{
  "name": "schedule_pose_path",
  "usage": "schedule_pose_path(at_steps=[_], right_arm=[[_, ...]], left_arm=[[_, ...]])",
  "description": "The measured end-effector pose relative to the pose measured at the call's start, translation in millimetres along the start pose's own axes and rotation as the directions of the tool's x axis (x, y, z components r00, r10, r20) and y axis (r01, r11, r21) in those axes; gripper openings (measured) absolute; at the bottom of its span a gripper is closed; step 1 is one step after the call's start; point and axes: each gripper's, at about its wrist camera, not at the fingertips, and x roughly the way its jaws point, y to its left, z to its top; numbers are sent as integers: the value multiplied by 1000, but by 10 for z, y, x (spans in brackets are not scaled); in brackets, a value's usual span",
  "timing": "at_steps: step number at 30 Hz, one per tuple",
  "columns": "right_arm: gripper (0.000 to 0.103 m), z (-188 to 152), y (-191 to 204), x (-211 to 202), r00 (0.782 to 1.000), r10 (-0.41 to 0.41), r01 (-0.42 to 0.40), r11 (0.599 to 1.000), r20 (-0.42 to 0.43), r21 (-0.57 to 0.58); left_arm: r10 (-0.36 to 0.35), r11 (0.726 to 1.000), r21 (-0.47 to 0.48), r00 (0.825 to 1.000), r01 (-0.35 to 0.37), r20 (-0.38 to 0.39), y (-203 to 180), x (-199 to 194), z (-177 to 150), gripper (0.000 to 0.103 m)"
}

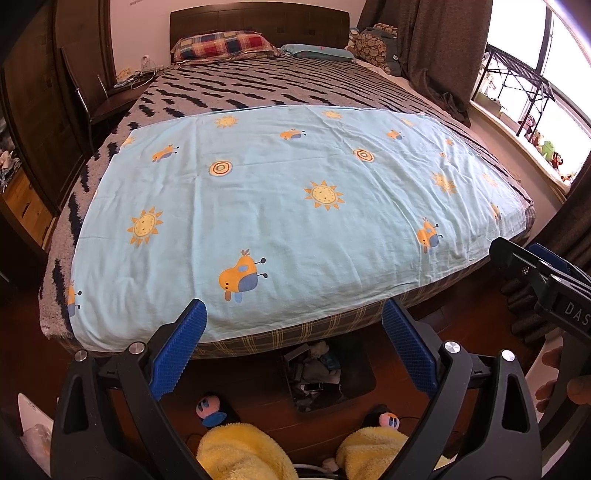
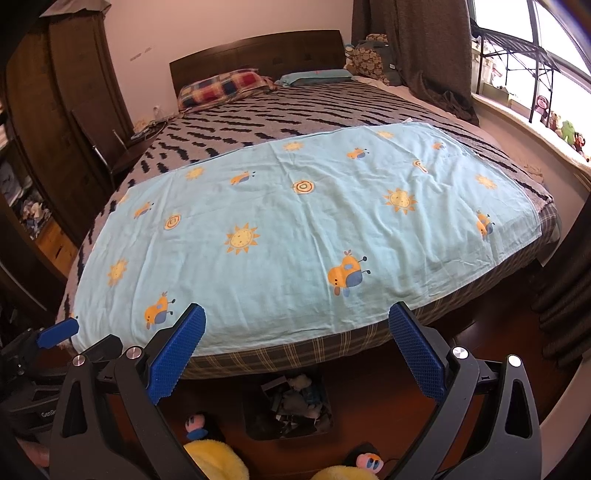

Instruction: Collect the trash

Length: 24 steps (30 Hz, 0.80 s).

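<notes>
Below the bed (image 1: 303, 341), full bin (image 1: 317, 380)

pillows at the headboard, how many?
2. Plaid pillow on the left by the headboard; teal pillow to its right. The patterned bundle in the far right corner could hide more.

— Entry: what sort of place do we record?

— A home bedroom. We list: a double bed (image 1: 258, 92) with a dark wooden headboard (image 1: 258, 22), a plaid pillow (image 1: 221, 46), a light blue sheet (image 1: 280, 206) printed with suns and cartoon animals.

— Further items?

— A tall wooden wardrobe (image 1: 48, 110), grey curtains (image 1: 439, 48), a bright window (image 2: 524, 40) with plush toys (image 2: 565, 129) on its sill, wooden floor (image 2: 480, 350).
</notes>
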Motion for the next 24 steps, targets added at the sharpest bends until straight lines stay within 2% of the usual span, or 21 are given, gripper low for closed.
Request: schedule_pose_path(at_steps=[16, 18, 24], right_arm=[[100, -2, 3, -26, 1000, -6, 6, 1000, 0, 23], [100, -1, 2, -24, 1000, -6, 6, 1000, -1, 19], [100, -4, 1, -28, 1000, -7, 7, 1000, -1, 24]], left_arm=[[3, 1000, 10, 1000, -3, -7, 36, 10, 73, 91], [4, 1000, 10, 1000, -4, -8, 37, 12, 81, 95], [13, 1000, 18, 1000, -13, -4, 20, 4, 101, 95]])
